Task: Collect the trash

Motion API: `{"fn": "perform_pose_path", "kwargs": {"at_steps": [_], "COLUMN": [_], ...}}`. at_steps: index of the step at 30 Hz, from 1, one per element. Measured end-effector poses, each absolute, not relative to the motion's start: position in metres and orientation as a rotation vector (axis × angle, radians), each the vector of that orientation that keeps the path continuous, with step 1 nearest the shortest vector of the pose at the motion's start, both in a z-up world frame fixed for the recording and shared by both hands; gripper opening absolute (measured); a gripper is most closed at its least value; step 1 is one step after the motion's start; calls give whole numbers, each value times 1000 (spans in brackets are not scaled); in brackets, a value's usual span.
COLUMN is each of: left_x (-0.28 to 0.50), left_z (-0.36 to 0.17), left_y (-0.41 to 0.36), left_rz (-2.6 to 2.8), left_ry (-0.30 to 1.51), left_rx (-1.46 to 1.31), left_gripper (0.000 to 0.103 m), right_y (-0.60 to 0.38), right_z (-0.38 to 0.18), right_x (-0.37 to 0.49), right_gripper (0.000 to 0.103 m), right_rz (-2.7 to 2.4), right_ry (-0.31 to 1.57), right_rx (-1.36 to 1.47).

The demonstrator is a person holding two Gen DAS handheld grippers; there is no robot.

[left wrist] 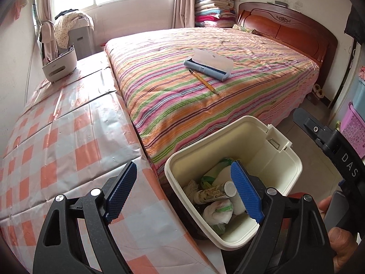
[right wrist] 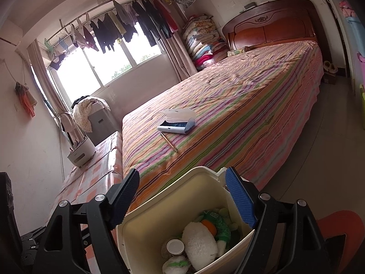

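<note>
A cream trash bin stands at the foot of the bed and holds a small bottle, crumpled white paper and green wrappers. The bin also shows in the right wrist view, with a white wad and a bottle cap inside. My left gripper is open and empty above the bin's left rim. My right gripper is open and empty above the bin. The right gripper's body shows at the right edge of the left wrist view.
A striped bed carries an open blue pencil case and a pencil. A checked covered table lies left of the bed, with a white container at its far end. Pink and blue crates stand right.
</note>
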State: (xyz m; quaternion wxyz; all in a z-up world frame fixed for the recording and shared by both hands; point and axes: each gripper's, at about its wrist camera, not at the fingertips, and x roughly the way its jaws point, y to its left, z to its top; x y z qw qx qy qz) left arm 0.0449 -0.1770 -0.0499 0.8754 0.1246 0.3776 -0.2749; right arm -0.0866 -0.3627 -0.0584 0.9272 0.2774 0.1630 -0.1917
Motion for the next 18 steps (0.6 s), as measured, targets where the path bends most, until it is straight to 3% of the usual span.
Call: {"fn": "perform_pose_path", "kwargs": {"at_steps": [18], "left_x": [26], "left_z": [-34], "left_y": [-66], "left_rz": [-272], "left_ry": [722], "left_rx": [204], "left_gripper": [87], "right_y": [-259], "right_z": [-58], "right_x": [-82], "right_gripper": [76], "right_rz": [-218], "right_ry": [499], "right_rx": [318]}}
